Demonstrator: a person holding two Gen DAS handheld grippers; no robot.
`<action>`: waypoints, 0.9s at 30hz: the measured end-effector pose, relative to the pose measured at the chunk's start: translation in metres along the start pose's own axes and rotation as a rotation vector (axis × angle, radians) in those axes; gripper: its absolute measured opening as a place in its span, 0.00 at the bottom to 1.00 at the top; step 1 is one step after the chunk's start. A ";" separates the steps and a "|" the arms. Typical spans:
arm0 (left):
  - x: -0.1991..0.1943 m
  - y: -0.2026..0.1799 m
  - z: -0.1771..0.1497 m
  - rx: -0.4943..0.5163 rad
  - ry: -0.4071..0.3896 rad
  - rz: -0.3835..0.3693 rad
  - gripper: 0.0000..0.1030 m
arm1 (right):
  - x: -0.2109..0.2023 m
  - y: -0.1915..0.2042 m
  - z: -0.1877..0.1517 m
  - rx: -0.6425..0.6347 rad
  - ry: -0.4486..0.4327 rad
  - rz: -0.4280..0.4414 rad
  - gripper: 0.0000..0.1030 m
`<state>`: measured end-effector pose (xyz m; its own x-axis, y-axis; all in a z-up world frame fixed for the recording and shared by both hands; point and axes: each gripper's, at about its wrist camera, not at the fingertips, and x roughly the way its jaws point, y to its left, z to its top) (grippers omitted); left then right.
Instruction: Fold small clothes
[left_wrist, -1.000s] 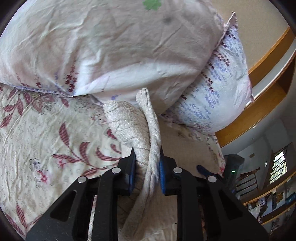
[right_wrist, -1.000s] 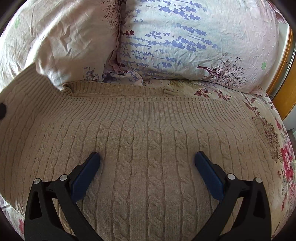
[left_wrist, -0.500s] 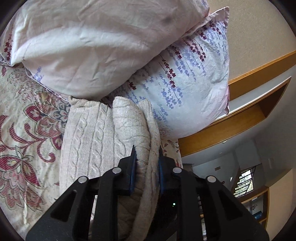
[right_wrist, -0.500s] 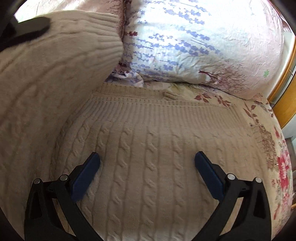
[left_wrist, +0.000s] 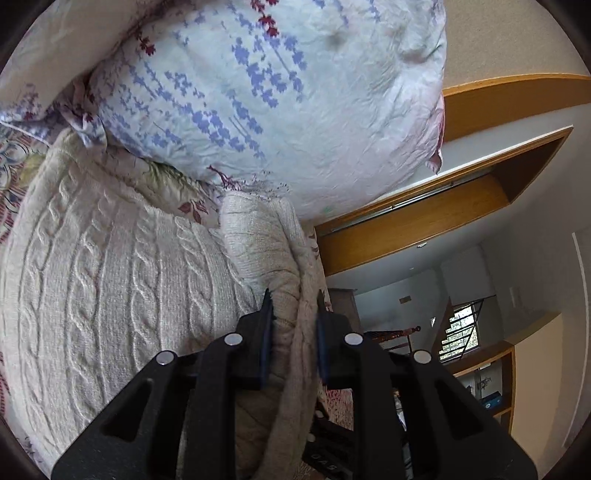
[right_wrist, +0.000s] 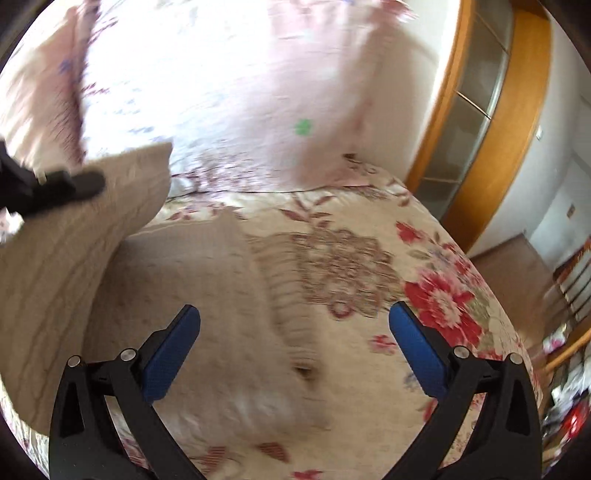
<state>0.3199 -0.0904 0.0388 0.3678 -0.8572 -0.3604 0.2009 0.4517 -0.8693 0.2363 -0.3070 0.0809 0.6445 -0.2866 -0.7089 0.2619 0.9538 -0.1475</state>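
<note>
Midway, the beige cable-knit sweater (left_wrist: 110, 295) is half folded: its bunched edge sits pinched inside the left claw (left_wrist: 293, 325), the body spreading leftward. Beyond, the right claw (right_wrist: 295, 347) gapes empty above bedspread (right_wrist: 424, 258); flattening remains.

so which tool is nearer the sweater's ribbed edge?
Left. The left tool is shut on the ribbed edge of the sweater. The right tool hangs open above the sweater's body, apart from that edge.
</note>
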 end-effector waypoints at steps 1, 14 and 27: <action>0.009 0.004 -0.002 -0.010 0.013 0.007 0.18 | 0.001 -0.009 -0.001 0.024 0.002 0.003 0.99; -0.030 -0.024 -0.003 0.143 -0.031 -0.028 0.83 | 0.001 -0.058 -0.008 0.229 0.024 0.333 0.99; -0.116 0.032 -0.036 0.359 -0.306 0.459 0.93 | 0.004 -0.066 0.002 0.379 0.051 0.711 0.95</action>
<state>0.2512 0.0145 0.0403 0.7196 -0.4724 -0.5090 0.2329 0.8547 -0.4640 0.2231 -0.3711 0.0897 0.7170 0.3904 -0.5775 0.0333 0.8084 0.5878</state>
